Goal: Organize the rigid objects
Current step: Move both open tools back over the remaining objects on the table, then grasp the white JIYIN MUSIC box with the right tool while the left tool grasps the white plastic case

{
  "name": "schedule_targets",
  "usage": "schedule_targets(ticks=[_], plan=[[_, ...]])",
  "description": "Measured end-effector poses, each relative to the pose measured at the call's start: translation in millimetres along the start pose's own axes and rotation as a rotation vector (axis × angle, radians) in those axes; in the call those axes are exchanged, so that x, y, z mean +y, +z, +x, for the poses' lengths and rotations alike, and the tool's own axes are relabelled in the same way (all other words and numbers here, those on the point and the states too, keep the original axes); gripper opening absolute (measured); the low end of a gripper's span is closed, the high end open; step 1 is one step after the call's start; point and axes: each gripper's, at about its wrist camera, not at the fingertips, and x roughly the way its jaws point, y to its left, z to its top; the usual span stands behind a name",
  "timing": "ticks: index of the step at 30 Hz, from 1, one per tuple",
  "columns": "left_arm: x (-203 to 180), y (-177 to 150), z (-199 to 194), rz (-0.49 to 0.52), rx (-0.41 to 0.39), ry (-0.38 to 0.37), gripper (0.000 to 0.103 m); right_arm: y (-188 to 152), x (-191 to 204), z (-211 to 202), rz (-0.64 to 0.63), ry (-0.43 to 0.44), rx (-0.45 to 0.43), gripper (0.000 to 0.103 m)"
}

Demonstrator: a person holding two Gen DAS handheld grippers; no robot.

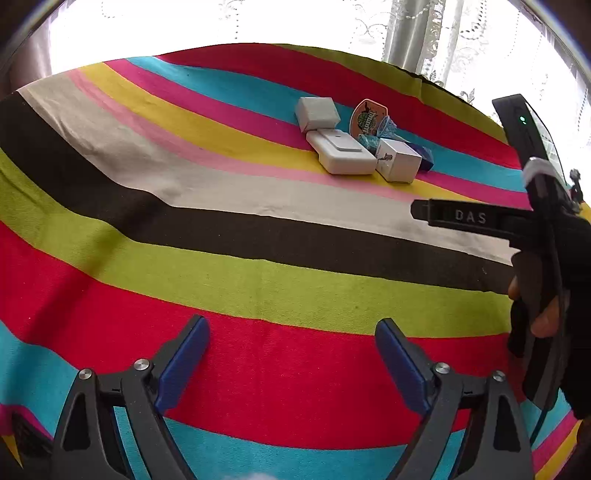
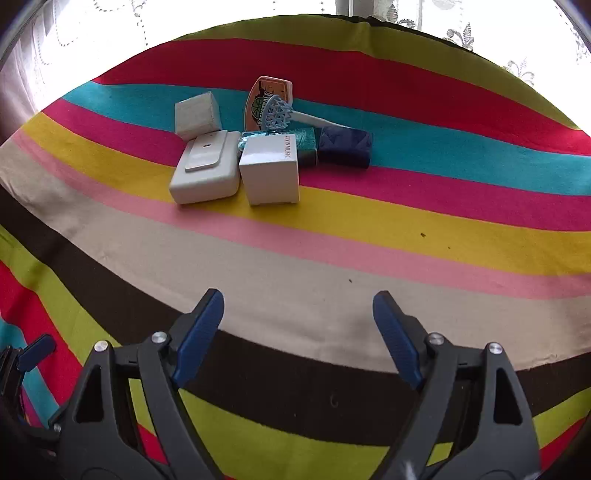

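A cluster of small objects lies on the striped cloth (image 2: 332, 240): a white cube box (image 2: 197, 114), a white flat case (image 2: 207, 168), a white printed box (image 2: 269, 171), an orange basketball badge (image 2: 267, 94), a light blue net scoop (image 2: 284, 112), a teal packet (image 2: 304, 144) and a dark blue block (image 2: 345, 146). The same cluster shows in the left wrist view, with the flat case (image 1: 343, 151) and printed box (image 1: 399, 160). My right gripper (image 2: 297, 314) is open and empty, short of the cluster. My left gripper (image 1: 291, 343) is open and empty, farther back.
The striped cloth (image 1: 221, 258) covers the table. The right hand-held tool body (image 1: 546, 236) fills the right side of the left wrist view. A bright window with lace curtains (image 1: 424, 29) lies behind the table's far edge.
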Motion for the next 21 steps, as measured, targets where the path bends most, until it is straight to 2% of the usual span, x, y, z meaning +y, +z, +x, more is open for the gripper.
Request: schedule_targets(ticks=[1, 5, 9, 10, 12, 17, 21], plan=[[-0.6, 0.2, 0.9, 0.005, 0.009, -0.014, 0.102, 10.0, 3.1, 9.3, -0.003, -0.007, 0.007, 0.085], [-2.4, -0.8, 0.8, 0.012, 0.013, -0.013, 0.103, 42.5, 16.9, 37.4, -0.041, -0.053, 0.009, 0.085], [-5.6, -1.2, 1.0, 0.024, 0.021, -0.002, 0.103, 57.9, 19.7, 49.9, -0.052, -0.028, 0.003, 0.083], [-8.1, -1.1, 2.0, 0.036, 0.028, 0.012, 0.103, 56.5, 19.5, 45.9, -0.067, -0.004, -0.014, 0.049], [-14.9, -2.5, 3.8, 0.072, 0.045, 0.051, 0.103, 47.0, 17.4, 33.9, -0.099, -0.004, -0.024, 0.045], [-15.4, 1.8, 5.9, 0.065, 0.056, 0.056, 0.103, -7.1, -13.3, -2.1, -0.14, -0.017, -0.025, 0.045], [-28.9, 31.3, 29.8, 0.057, 0.089, 0.065, 0.103, -44.6, -48.9, -22.5, -0.057, 0.021, -0.041, 0.045]])
